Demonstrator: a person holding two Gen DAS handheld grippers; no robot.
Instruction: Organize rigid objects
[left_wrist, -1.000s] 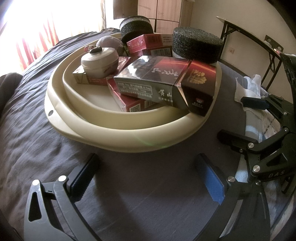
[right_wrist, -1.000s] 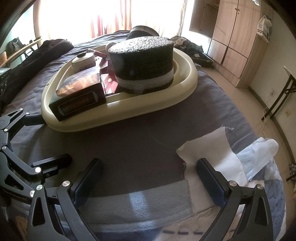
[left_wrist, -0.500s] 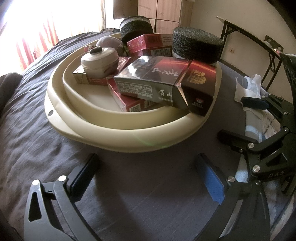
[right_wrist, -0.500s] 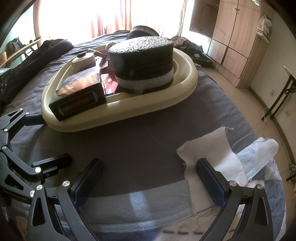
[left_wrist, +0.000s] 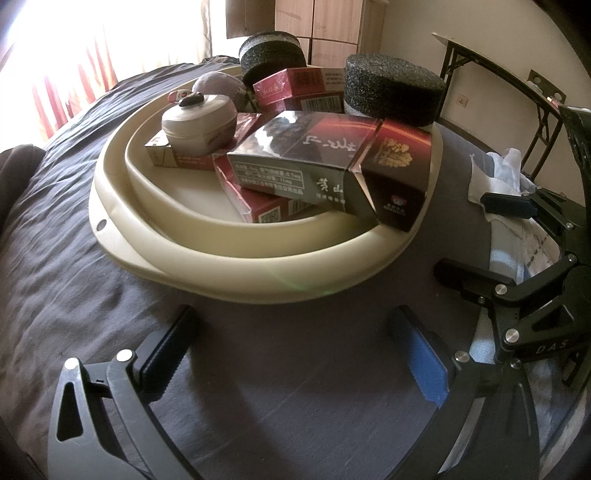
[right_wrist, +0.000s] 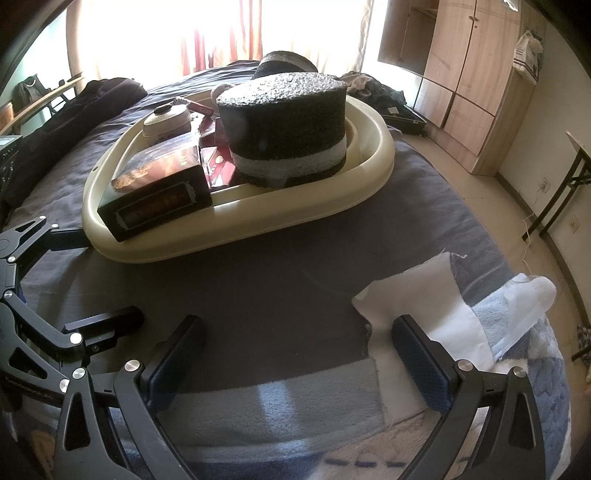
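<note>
Grey bedspread (left_wrist: 258, 369); loaded cream basin (left_wrist: 229, 258) before both spread-jawed grippers.

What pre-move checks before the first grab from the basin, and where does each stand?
1. Left hand-held gripper open, empty: ok.
2. Right hand-held gripper open, empty: ok.
3. Bedspread between both grippers and the cream basin free of objects: ok.
4. Dark box seated stably: not ok, it overhangs the near rim.
5. Round lidded tin reachable from above: ok, it sits atop a red pack.
6. Destination for sorted items: cannot tell.
</note>
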